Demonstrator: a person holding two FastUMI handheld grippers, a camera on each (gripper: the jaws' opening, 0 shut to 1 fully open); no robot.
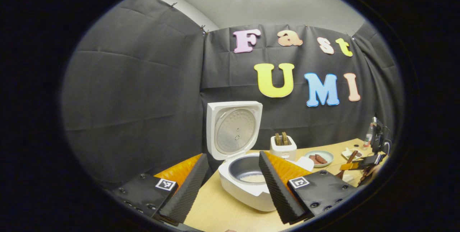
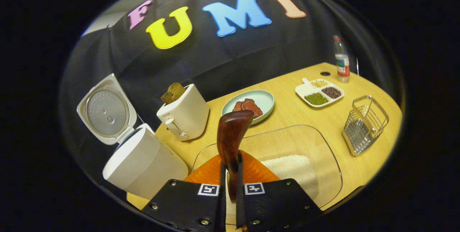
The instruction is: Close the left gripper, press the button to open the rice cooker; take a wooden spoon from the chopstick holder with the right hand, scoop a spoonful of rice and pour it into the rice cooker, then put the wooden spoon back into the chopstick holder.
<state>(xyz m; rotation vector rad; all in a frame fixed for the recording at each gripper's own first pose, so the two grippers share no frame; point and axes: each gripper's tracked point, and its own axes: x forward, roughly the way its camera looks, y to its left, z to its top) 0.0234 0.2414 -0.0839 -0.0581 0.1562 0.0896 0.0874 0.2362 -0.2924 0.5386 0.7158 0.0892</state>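
Rice cooker (image 1: 248, 174): lid up, some rice in pot, ready for scoop
Left gripper (image 1: 230, 185): jaws apart, empty, before cooker
Right gripper (image 2: 231, 189): clamped on wooden spoon (image 2: 231, 135), bowl raised over rice tray (image 2: 298, 169)
Chopstick holder (image 2: 364, 124): empty, awaits spoon's return

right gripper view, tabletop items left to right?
Rice cooker with lid up → toaster → wooden spoon held in the right gripper → plate → divided dish → wire chopstick holder.
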